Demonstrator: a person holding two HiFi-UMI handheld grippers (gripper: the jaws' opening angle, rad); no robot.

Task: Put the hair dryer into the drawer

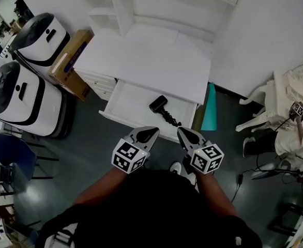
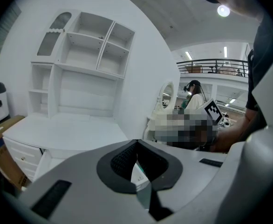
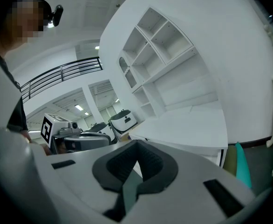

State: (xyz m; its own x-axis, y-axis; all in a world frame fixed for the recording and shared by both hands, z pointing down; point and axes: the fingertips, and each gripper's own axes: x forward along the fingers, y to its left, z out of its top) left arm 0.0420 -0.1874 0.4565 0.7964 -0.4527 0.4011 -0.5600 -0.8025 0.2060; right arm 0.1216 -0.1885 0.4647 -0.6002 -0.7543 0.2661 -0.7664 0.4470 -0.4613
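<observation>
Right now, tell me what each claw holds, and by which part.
Nothing. The left claw and right claw are both shut and empty; the hair dryer lies in the open drawer, clear of both.

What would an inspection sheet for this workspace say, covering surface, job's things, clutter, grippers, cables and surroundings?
Surface: white desk top, bare.
Job's things: hair dryer lies inside the open drawer.
Clutter: nothing seen on the desk top.
Grippers: left gripper and right gripper both shut and empty, held just short of the drawer front.
Cables: the hair dryer's coiled cord lies in the drawer; floor cable at the right.
Surroundings: two white machines and a cardboard box at the left, teal panel beside the desk, white chair at the right.
</observation>
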